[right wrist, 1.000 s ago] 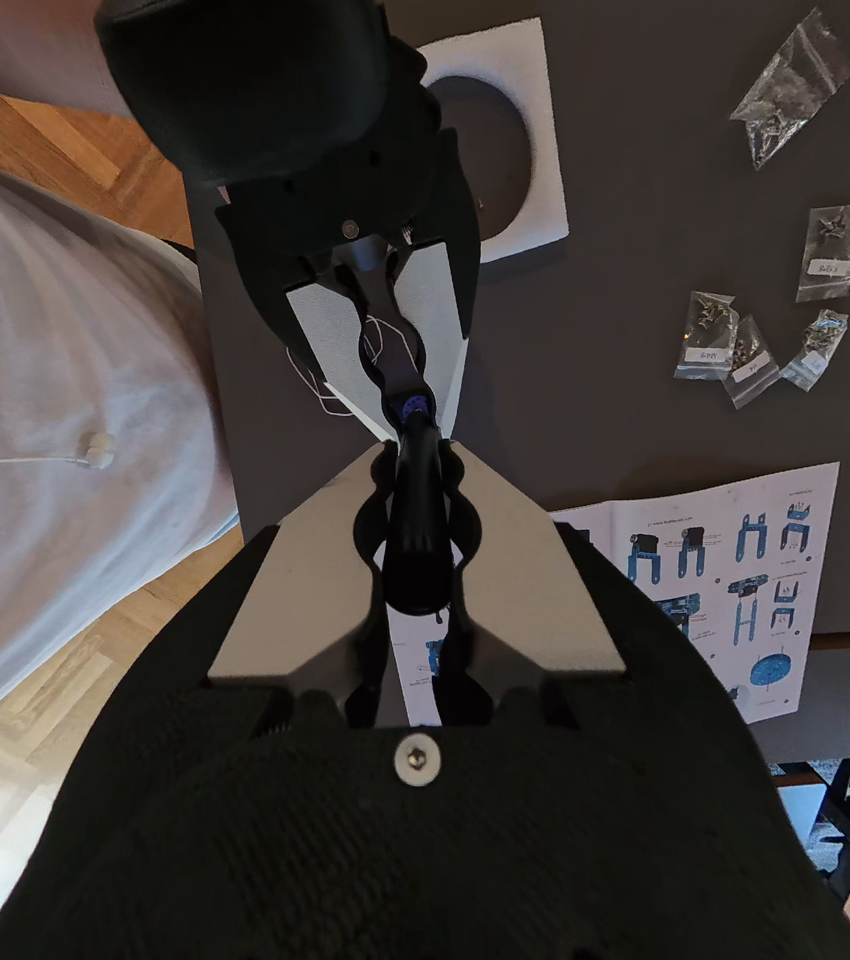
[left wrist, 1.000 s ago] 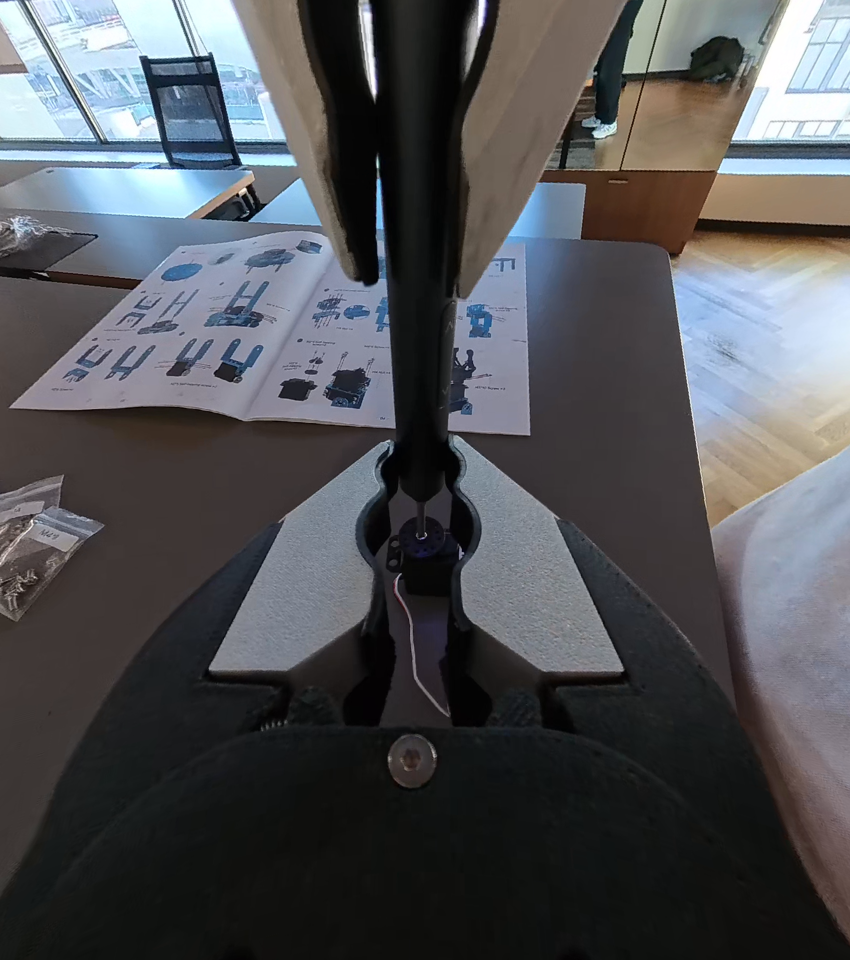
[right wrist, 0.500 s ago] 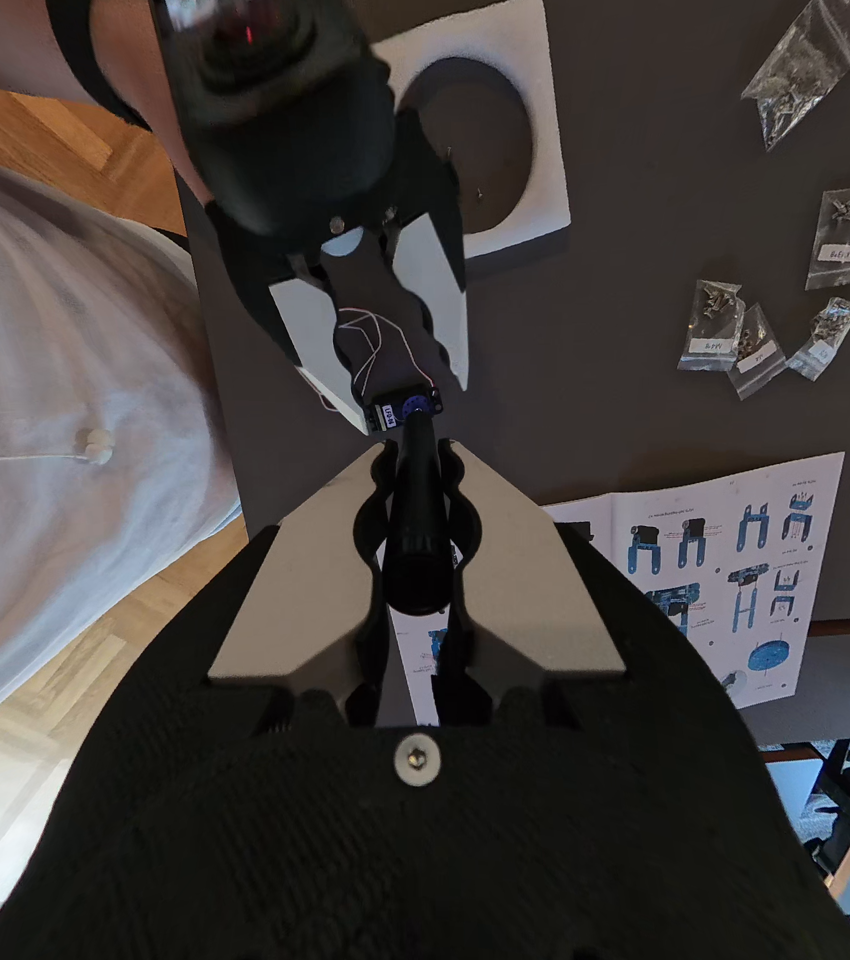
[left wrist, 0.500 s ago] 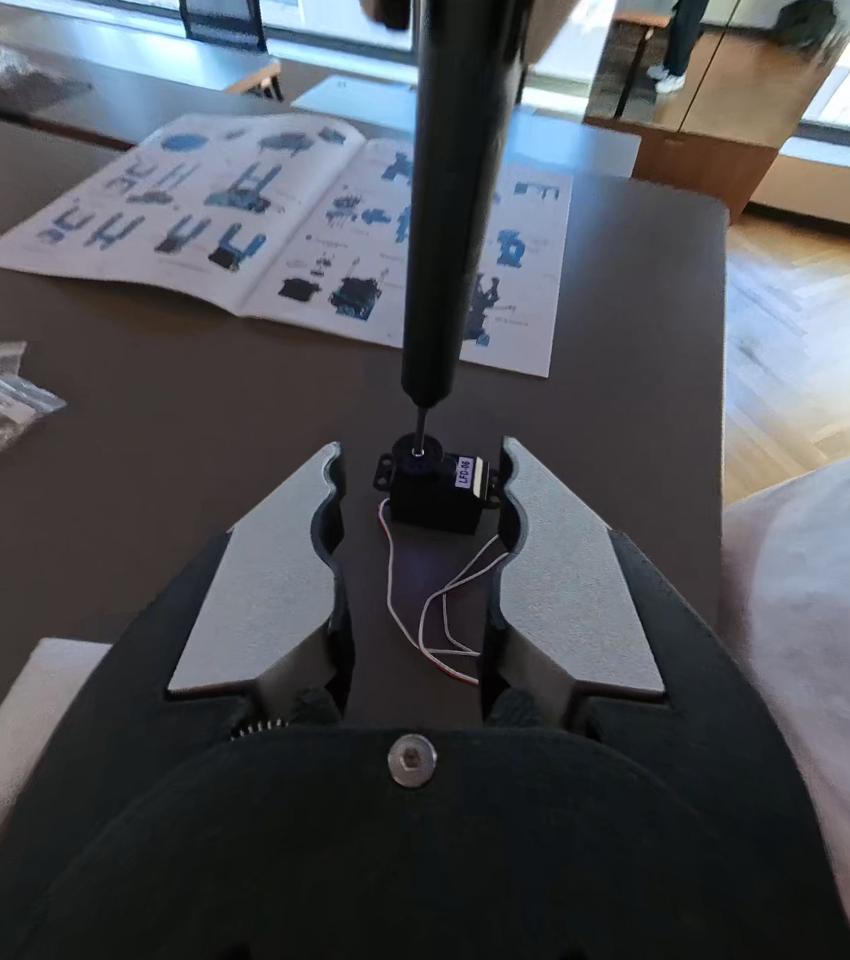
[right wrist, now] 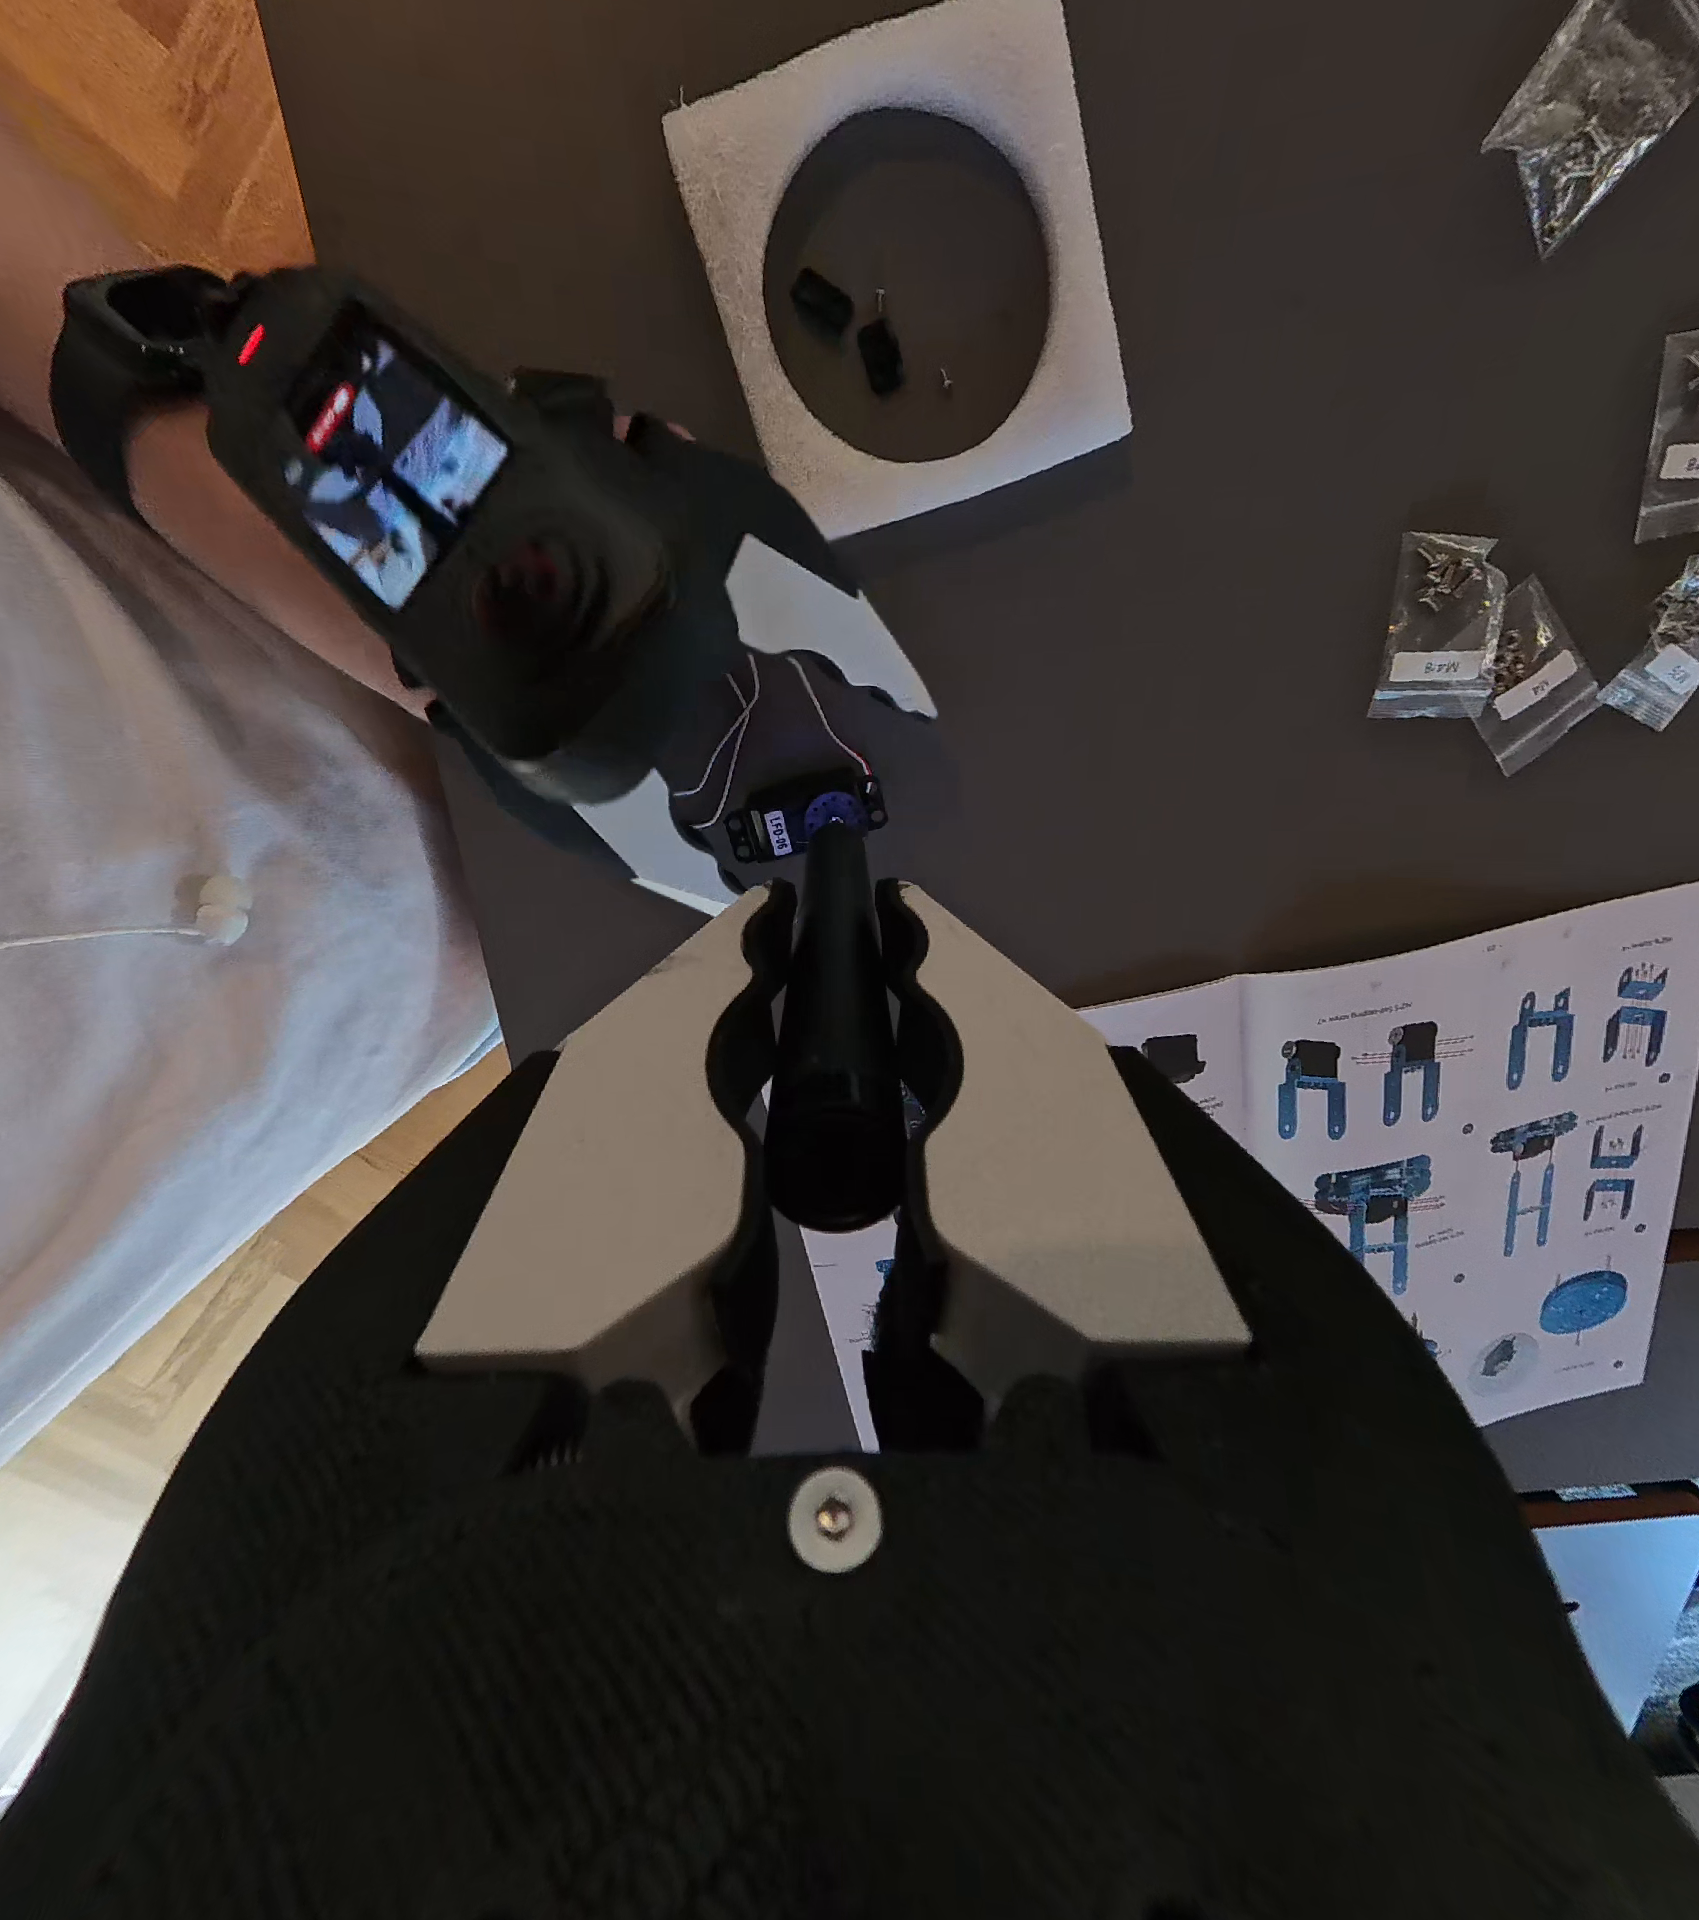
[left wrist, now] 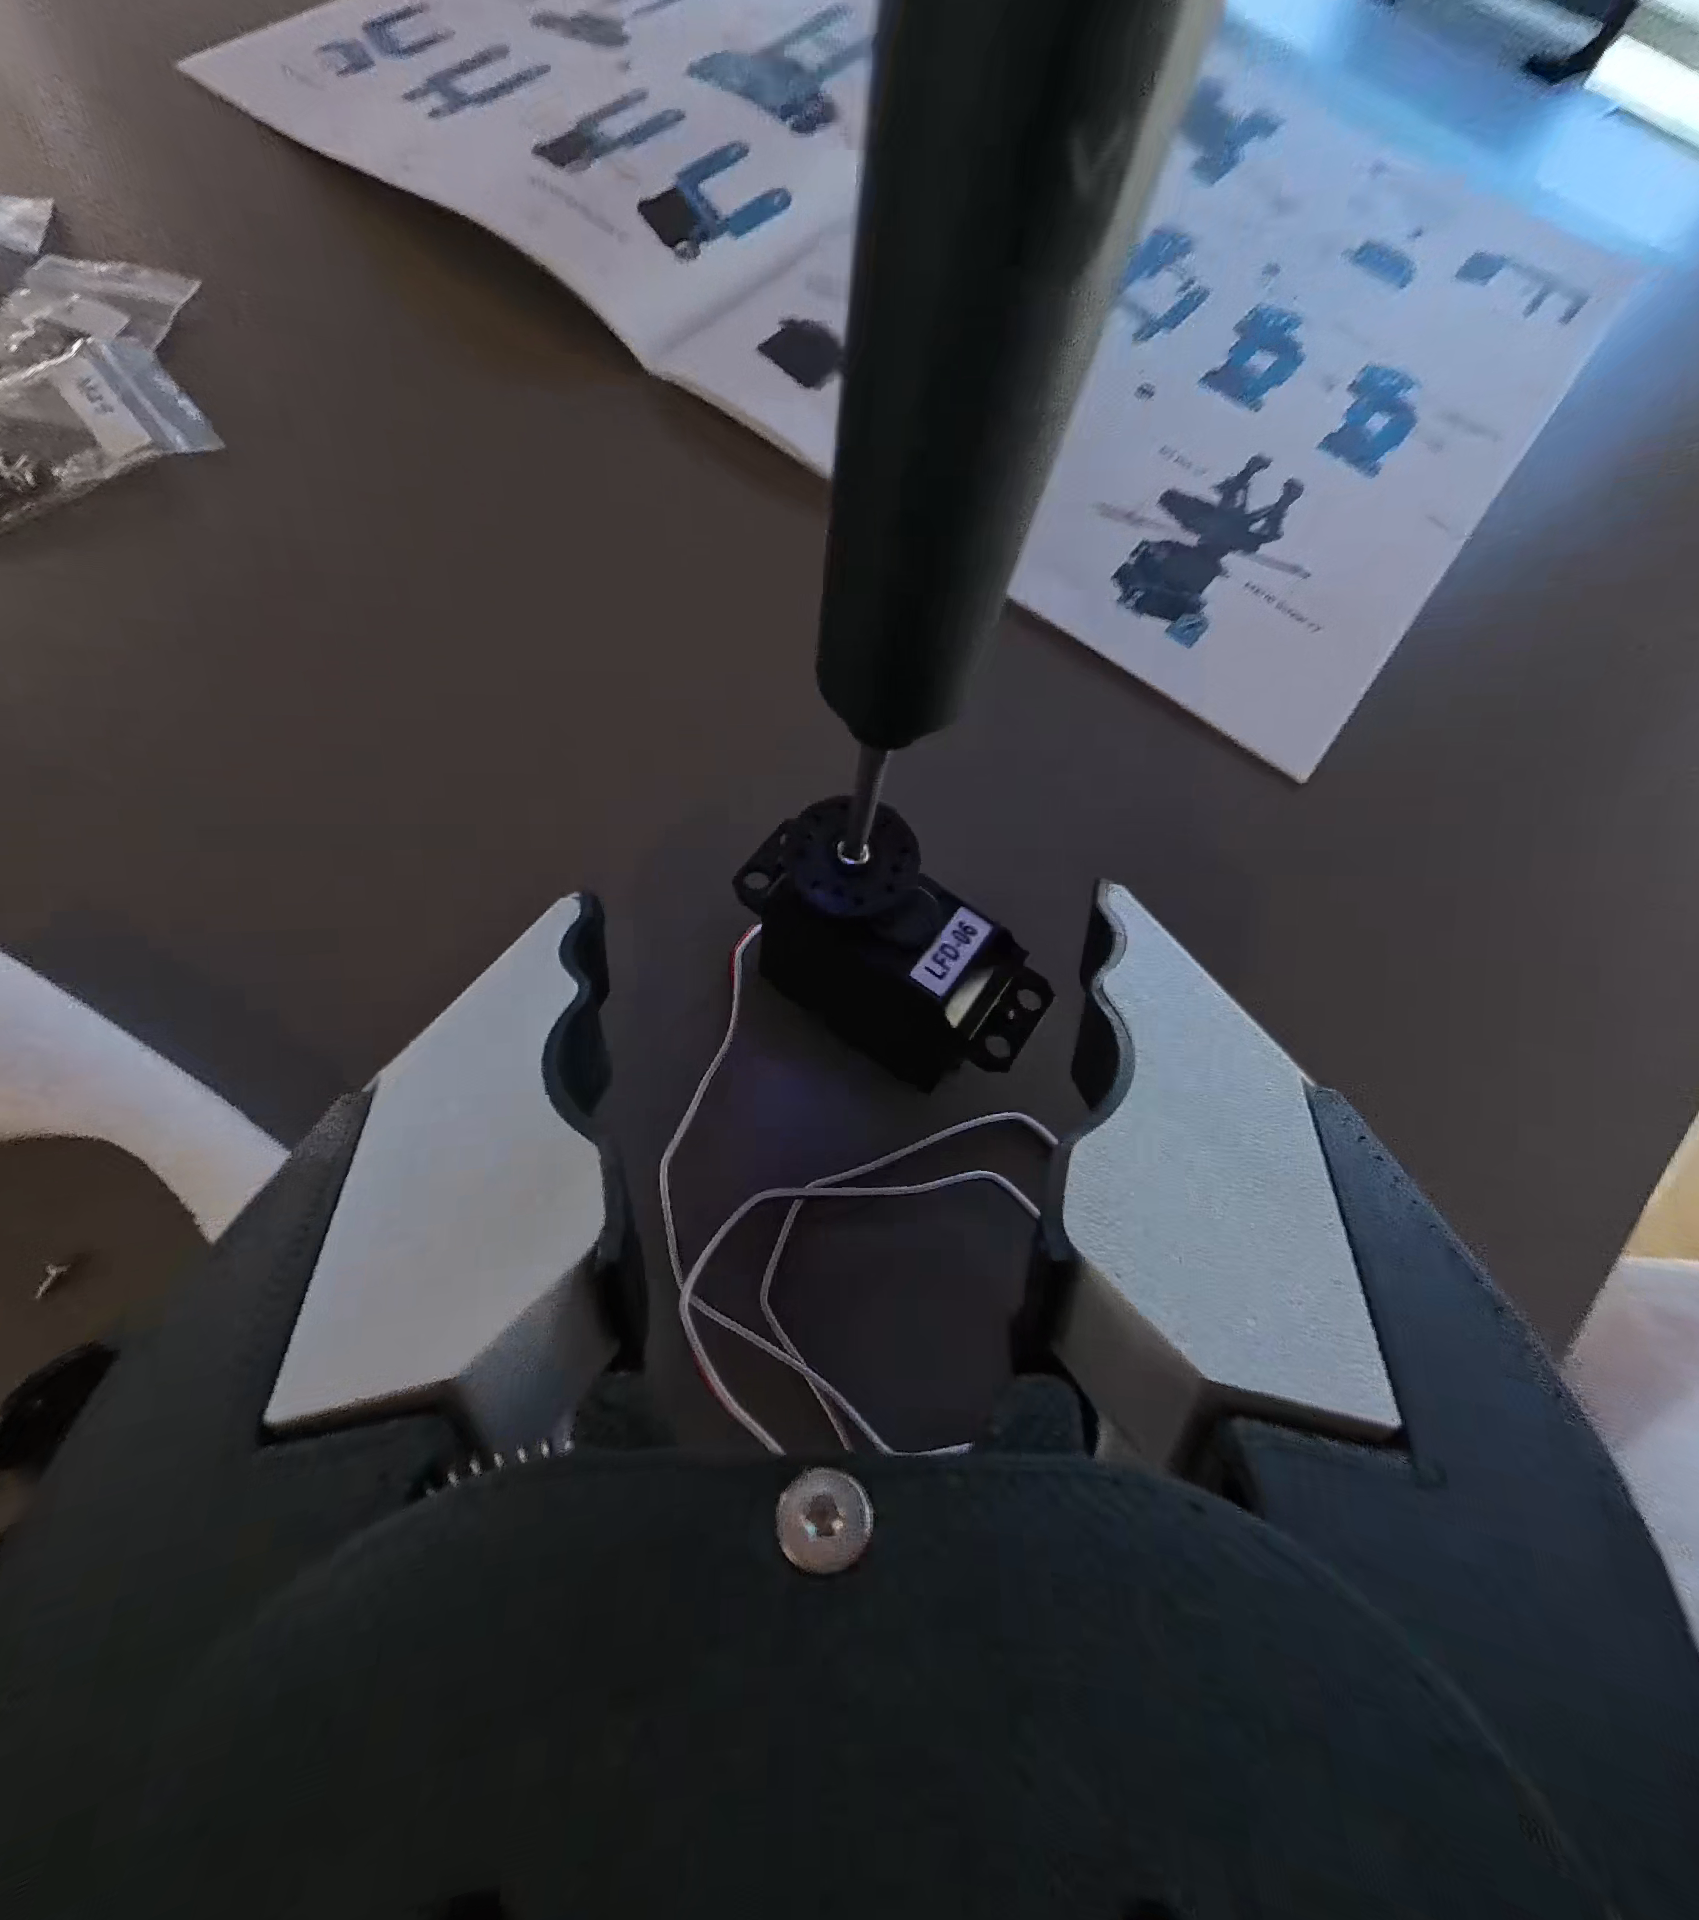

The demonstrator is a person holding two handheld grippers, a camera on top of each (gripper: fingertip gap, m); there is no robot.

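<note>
matt black plastic servo (left wrist: 892,997) | smooth matt screwdriver handle (left wrist: 970,353) | paper manual (right wrist: 1510,1132) | glossy plastic screw bags (right wrist: 1541,655) | matt table (left wrist: 409,675)

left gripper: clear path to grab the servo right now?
Probably yes. The left gripper is open with the servo just ahead between its fingertips; only the screwdriver tip sits on the servo's top, and loose wires trail between the fingers.
</note>
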